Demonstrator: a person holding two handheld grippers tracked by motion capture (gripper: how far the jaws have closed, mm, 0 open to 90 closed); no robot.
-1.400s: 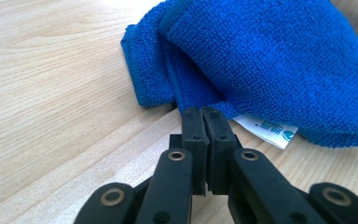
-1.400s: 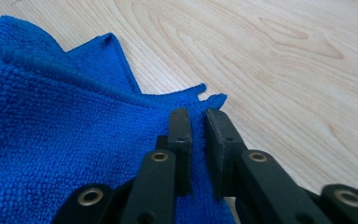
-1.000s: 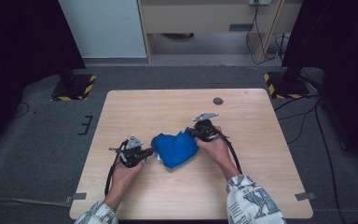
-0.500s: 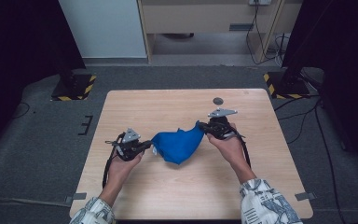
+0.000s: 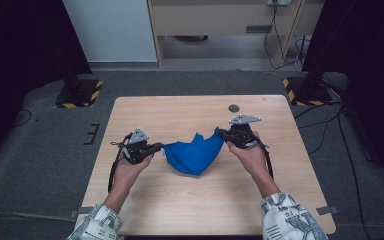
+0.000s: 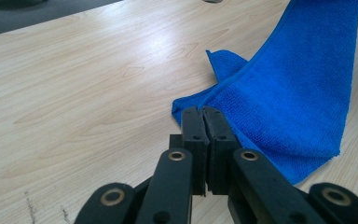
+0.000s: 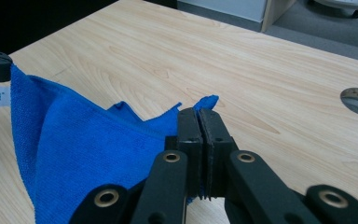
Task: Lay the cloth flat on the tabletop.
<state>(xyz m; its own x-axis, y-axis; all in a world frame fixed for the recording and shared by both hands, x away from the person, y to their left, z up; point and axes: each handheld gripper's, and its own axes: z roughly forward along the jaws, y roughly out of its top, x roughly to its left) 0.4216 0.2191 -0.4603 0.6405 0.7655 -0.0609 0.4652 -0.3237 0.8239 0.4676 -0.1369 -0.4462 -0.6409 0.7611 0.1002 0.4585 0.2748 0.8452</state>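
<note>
A: We hold the left tool [image 5: 156, 147] at about 9 o'clock of the bench [image 5: 180, 210], forearm entering from 6 o'clock, jaws level and pointing toward 3 o'clock. The right tool [image 5: 221, 134] sits at about 2 o'clock of the bench centre, jaws pointing toward 9 o'clock.

B: Tool state?

A: Both sets of jaws are fully closed. The left tool [image 6: 201, 112] pinches one corner of the blue cloth [image 5: 192, 155]; the right tool [image 7: 196, 113] pinches another corner of the blue cloth [image 7: 79, 154].

B: Clearance?

A: We have bare bench on all sides of the cloth. A round grommet hole [image 5: 234, 107] lies at 12 o'clock of the right tool, near the far edge.

B: Cloth condition?

A: It hangs between the two tools over the bench centre, top edge stretched, body sagging to a rounded point toward 6 o'clock. The blue cloth [image 6: 289, 98] is terry-textured with a stitched hem. We cannot tell whether its lowest part touches the bench.
</note>
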